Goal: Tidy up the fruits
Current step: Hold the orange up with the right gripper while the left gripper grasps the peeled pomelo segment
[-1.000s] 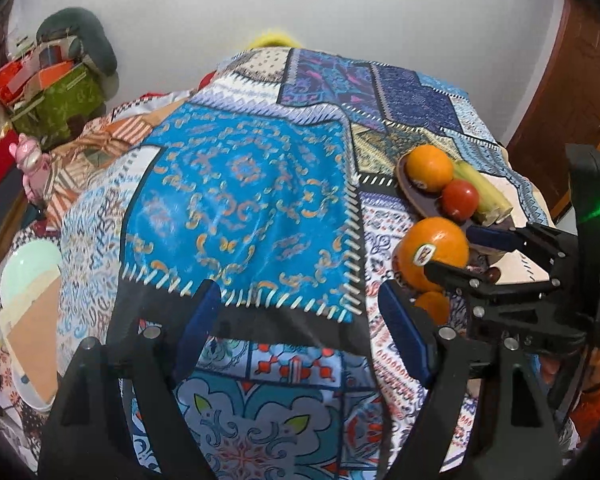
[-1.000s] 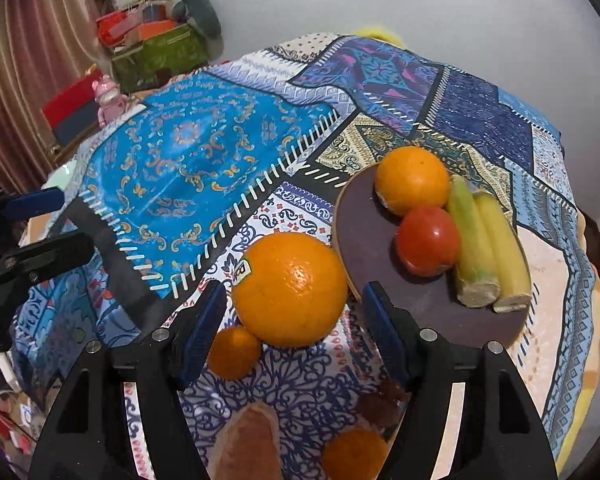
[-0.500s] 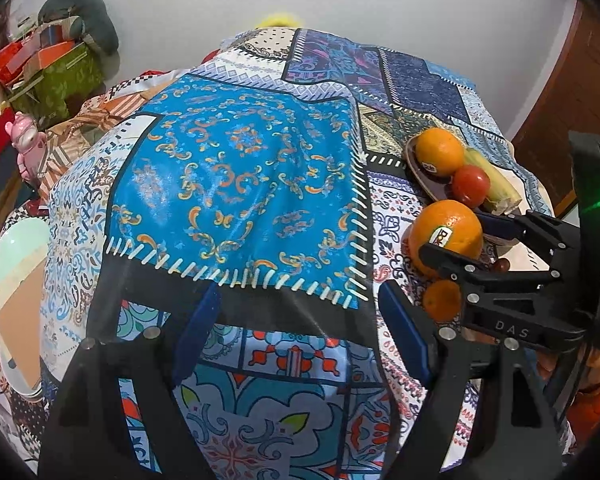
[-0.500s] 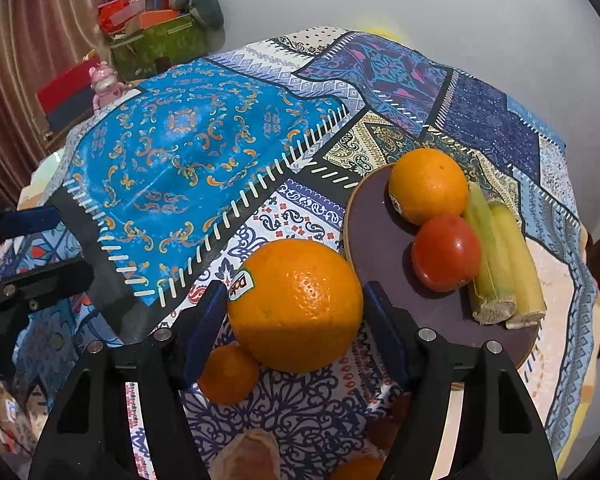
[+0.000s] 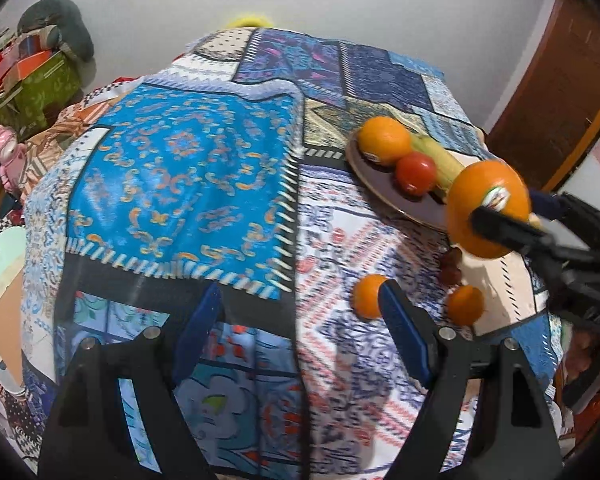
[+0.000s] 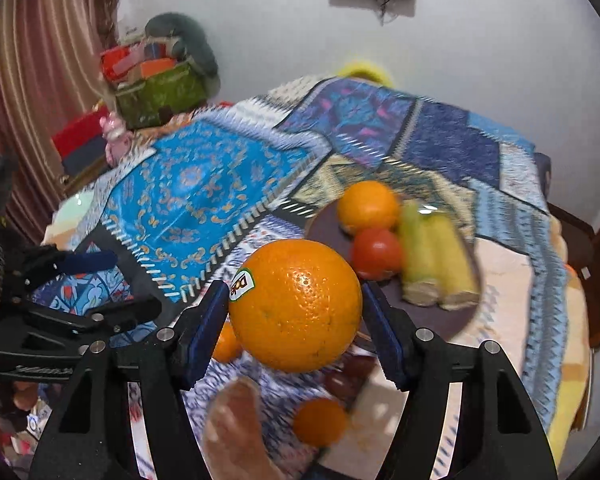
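Observation:
My right gripper point(image 6: 296, 312) is shut on a large stickered orange point(image 6: 296, 306) and holds it above the cloth, just in front of the dark plate point(image 6: 431, 320). The same orange shows in the left wrist view point(image 5: 487, 208), held in the air by the right gripper point(image 5: 511, 216). The plate point(image 5: 399, 204) holds an orange point(image 5: 383, 140), a tomato point(image 5: 415, 172) and bananas point(image 6: 439, 256). Two small oranges point(image 5: 365, 296) point(image 5: 465, 304) lie on the cloth. My left gripper point(image 5: 296, 320) is open and empty over the near cloth.
A patchwork cloth point(image 5: 188, 168) covers the table. A brownish fruit point(image 6: 236, 424) lies near the right gripper, and dark small fruits point(image 5: 449, 268) lie by the plate. Boxes and a pink toy point(image 5: 6, 152) stand at the left. A wooden door point(image 5: 559, 80) is at the right.
My right gripper has closed on the large orange and lifted it off the cloth toward the plate. My left gripper has drawn back and risen a little, staying open.

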`<state>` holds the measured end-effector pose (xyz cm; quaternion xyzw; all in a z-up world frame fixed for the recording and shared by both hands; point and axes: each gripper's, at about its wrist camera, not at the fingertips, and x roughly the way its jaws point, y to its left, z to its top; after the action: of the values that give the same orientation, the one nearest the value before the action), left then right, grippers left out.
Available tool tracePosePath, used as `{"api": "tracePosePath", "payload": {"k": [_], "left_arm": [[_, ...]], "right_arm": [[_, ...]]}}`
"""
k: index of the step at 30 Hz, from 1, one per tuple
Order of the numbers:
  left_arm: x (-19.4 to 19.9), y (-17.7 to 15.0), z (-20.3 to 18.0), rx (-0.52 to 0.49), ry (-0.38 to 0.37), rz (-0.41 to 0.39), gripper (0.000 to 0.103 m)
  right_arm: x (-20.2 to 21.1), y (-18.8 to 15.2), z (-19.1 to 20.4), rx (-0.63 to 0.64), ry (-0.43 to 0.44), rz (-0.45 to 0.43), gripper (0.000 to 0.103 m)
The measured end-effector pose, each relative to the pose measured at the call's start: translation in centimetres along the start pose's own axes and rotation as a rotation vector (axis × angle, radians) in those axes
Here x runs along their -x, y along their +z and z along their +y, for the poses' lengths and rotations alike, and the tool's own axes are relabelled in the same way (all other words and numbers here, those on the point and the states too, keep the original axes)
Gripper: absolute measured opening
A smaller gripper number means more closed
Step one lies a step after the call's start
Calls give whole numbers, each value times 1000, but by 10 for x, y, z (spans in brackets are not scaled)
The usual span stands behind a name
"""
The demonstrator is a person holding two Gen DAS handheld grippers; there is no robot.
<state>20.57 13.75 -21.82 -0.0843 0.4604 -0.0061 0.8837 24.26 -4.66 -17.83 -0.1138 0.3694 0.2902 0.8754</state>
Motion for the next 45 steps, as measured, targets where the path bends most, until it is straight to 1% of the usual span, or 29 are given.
{"api": "tracePosePath", "payload": {"k": [5, 8, 11, 17, 22, 26, 28, 29, 33, 36, 38, 40, 43, 45], "left_arm": [[-1, -7, -29, -31, -13, 29, 81], [-1, -15, -46, -31, -27, 48, 81], [-7, -25, -60, -22, -50, 93, 81], [-30, -50, -86, 10, -28, 188, 81], [-40, -55, -103, -2, 38, 176, 82], [-47, -55, -116, -15, 28, 177, 82], [-48, -56, -122, -50, 57, 167, 76], [-48, -58, -124, -71, 72, 161, 76], [-42, -63, -119, -99, 52, 148, 74], [-33, -68, -109, -116, 65, 145, 72], [-28, -69, -98, -101, 54, 150, 68], [-22, -68, -85, -71, 38, 154, 60], [-20, -67, -76, -42, 11, 164, 57], [-21, -69, -79, -43, 22, 165, 57]], "right_arm": [[32, -13, -30, -43, -51, -28, 64], [46, -24, -45, -62, -79, -31, 64], [58, -35, -60, -94, -86, -35, 64], [77, -52, -79, -136, -78, -61, 65], [85, -66, -88, -159, -61, -74, 65], [89, -76, -94, -172, -59, -73, 65], [90, -80, -95, -174, -61, -71, 65], [91, -81, -95, -175, -61, -71, 65], [93, -84, -95, -177, -56, -74, 65], [95, -85, -93, -167, -60, -76, 65], [96, -85, -91, -159, -63, -78, 65], [95, -85, -90, -157, -59, -79, 65], [92, -85, -90, -164, -52, -77, 65], [89, -84, -89, -172, -44, -72, 65]]}}
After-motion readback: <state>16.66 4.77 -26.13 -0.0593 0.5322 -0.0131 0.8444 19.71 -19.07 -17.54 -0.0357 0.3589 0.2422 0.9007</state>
